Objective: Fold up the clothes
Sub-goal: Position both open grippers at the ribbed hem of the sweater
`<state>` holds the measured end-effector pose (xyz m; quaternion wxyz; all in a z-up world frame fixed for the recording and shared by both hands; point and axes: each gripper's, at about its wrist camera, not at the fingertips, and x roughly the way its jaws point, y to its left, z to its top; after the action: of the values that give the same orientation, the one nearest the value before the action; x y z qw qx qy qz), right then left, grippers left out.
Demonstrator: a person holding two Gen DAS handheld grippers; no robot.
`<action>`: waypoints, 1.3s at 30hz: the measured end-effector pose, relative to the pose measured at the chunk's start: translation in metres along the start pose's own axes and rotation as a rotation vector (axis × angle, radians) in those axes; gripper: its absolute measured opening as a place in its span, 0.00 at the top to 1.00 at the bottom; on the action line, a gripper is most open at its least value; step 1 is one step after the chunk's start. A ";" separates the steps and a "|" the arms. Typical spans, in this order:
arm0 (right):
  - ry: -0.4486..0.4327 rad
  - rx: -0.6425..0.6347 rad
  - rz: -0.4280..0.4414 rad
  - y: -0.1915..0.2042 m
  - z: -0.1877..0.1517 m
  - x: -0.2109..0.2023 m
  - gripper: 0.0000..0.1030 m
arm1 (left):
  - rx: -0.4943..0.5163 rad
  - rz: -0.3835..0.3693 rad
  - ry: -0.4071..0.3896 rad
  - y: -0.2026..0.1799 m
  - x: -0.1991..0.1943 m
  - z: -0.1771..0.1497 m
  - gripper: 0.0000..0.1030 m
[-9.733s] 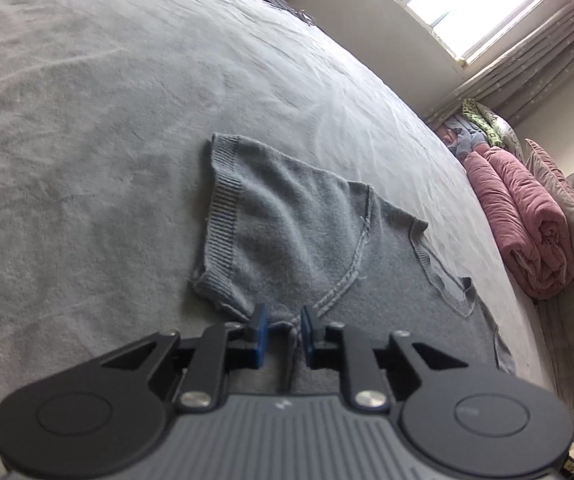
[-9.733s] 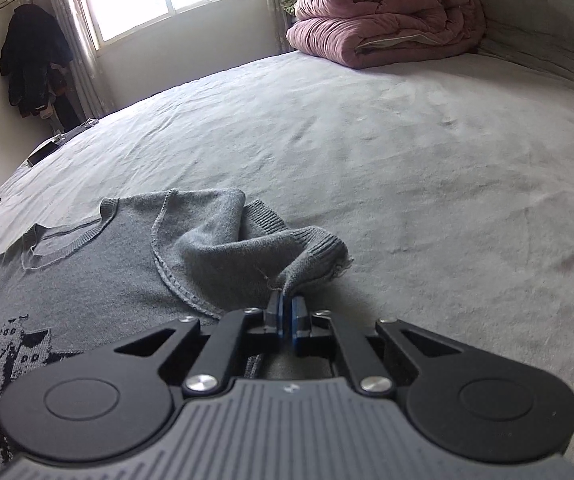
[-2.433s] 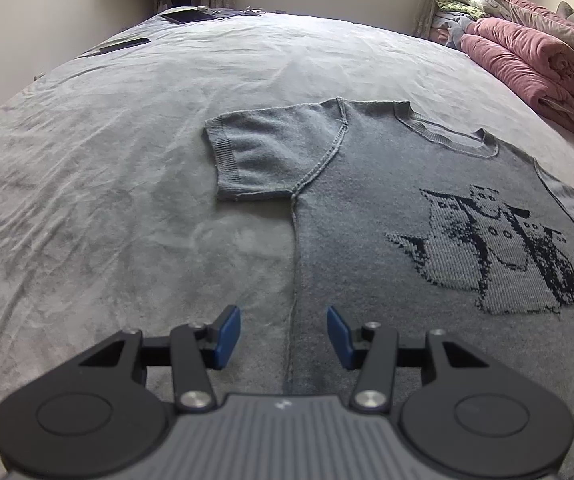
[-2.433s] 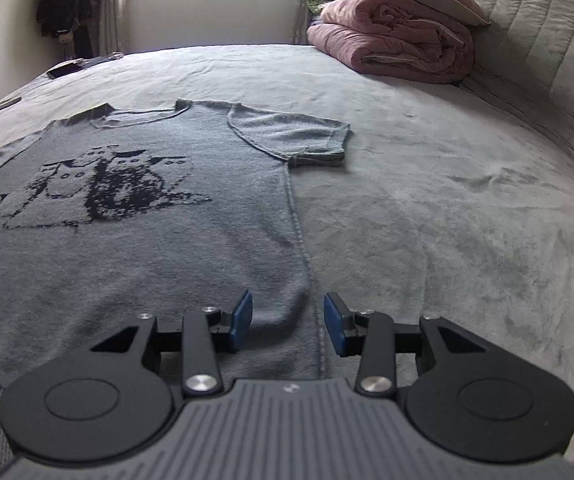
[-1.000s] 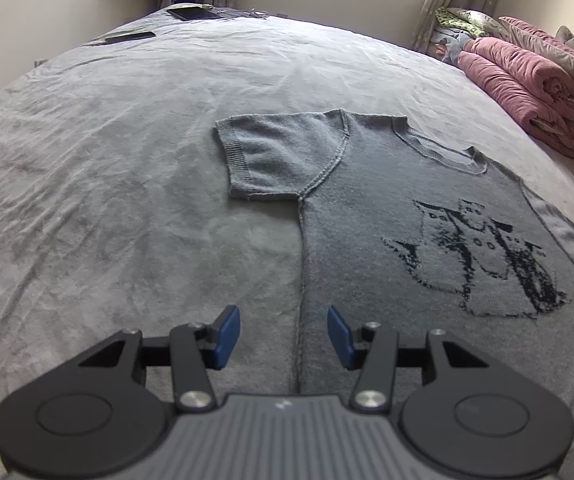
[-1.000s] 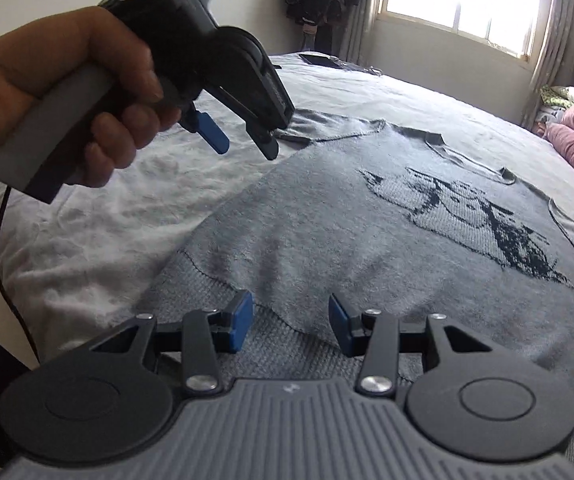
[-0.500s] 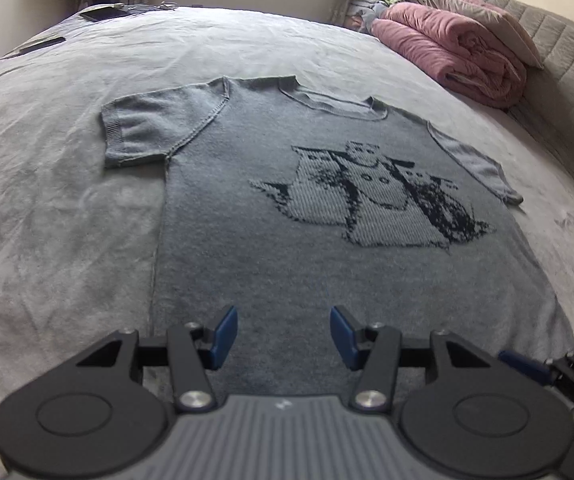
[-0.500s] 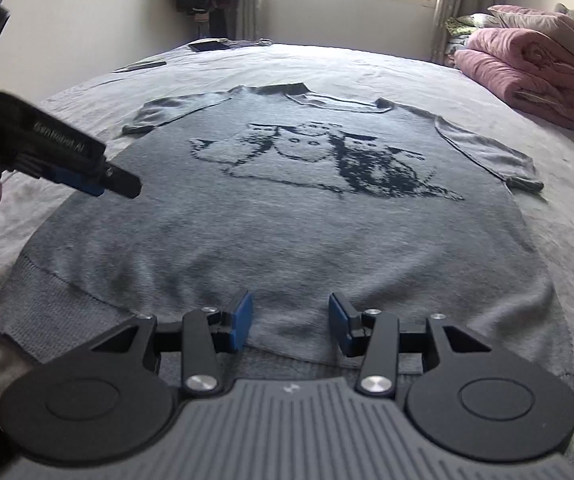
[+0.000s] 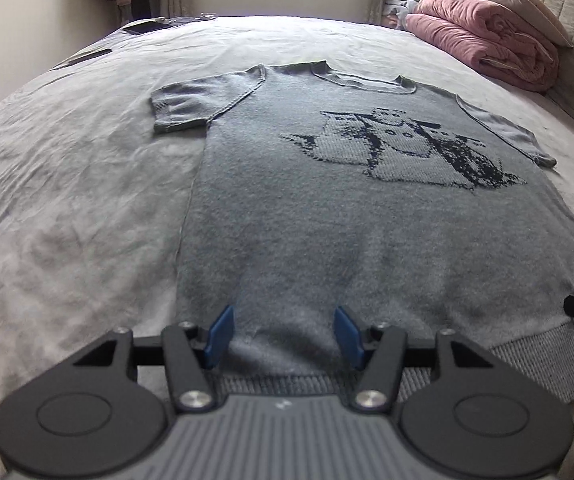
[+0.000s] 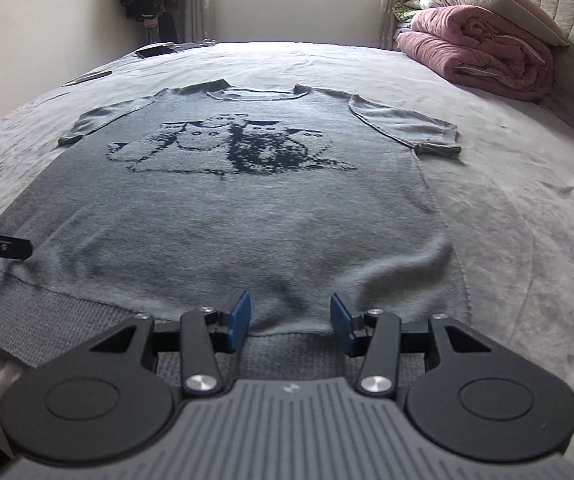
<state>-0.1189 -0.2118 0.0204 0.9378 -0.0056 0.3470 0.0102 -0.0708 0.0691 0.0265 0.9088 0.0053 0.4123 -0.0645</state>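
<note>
Grey knit tee [image 9: 327,220] lies flat, front up, on the bed [image 9: 67,200], hem nearest both cameras, collar toward the window. Sleeves spread out to each side. Dark knitted picture on the chest, looks like cats or owls, can't tell which.

Handling, as a guess: soft, limp knit, light, no stiffness, will sag and stretch if lifted from one point. Not slippery; the fuzzy bedcover will likely drag on it. Not fragile, though a pad edge could snag loops. Best hold: the ribbed hem [image 10: 87,320], thicker band, pinch it at two spread points near the corners so the fold line stays straight. Sleeve cuffs or shoulder seams are alternatives.

Left gripper [image 9: 283,336]: jaws apart, just been widening, nothing pinched; they hover over the hem area. Right gripper [image 10: 291,322]: jaws apart too, empty, also over the hem. Each gripper's tip shows at the edge of the other's view.

Writing: a small white mark on the left gripper's finger in the right view, too blurred to read. No brand or label visible on the tee.
</note>
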 end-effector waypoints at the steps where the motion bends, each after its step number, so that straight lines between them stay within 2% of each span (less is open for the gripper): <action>1: 0.005 0.005 -0.015 -0.006 -0.002 -0.001 0.52 | -0.016 0.003 -0.004 0.003 -0.002 -0.004 0.44; 6: 0.016 0.070 -0.057 -0.037 -0.009 -0.003 0.46 | -0.105 0.024 -0.034 0.015 -0.016 -0.022 0.44; 10: 0.020 0.117 -0.075 -0.059 -0.014 -0.009 0.46 | -0.146 0.033 -0.064 0.023 -0.026 -0.032 0.58; 12: 0.021 0.123 -0.073 -0.070 -0.015 -0.012 0.47 | -0.160 0.027 -0.075 0.029 -0.029 -0.034 0.61; 15: 0.038 0.188 -0.093 -0.093 -0.018 -0.017 0.46 | -0.180 0.022 -0.090 0.041 -0.035 -0.037 0.59; 18: 0.050 0.246 -0.095 -0.110 -0.023 -0.024 0.46 | -0.192 0.050 -0.076 0.055 -0.037 -0.046 0.59; 24: 0.053 0.199 -0.136 -0.109 -0.028 -0.035 0.47 | -0.239 0.060 -0.102 0.069 -0.048 -0.056 0.60; 25: 0.046 0.216 -0.128 -0.112 -0.029 -0.039 0.47 | -0.255 0.050 -0.107 0.071 -0.051 -0.057 0.60; 30: 0.012 0.380 -0.042 -0.141 -0.032 -0.062 0.48 | -0.375 -0.094 -0.152 0.085 -0.062 -0.061 0.66; 32: 0.035 0.437 0.019 -0.147 -0.036 -0.061 0.59 | -0.385 -0.113 -0.146 0.083 -0.061 -0.060 0.66; 33: 0.049 0.458 0.045 -0.148 -0.037 -0.060 0.59 | -0.384 -0.123 -0.137 0.081 -0.059 -0.060 0.66; 38: 0.088 0.466 0.090 -0.141 -0.041 -0.054 0.58 | -0.423 -0.213 -0.100 0.078 -0.053 -0.060 0.61; 39: 0.091 0.454 0.091 -0.139 -0.041 -0.054 0.57 | -0.420 -0.207 -0.098 0.077 -0.052 -0.060 0.59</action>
<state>-0.1835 -0.3525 0.0253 0.8970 0.2207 0.3822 -0.0259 -0.1404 0.1552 0.0223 0.8973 -0.2292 0.3706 -0.0704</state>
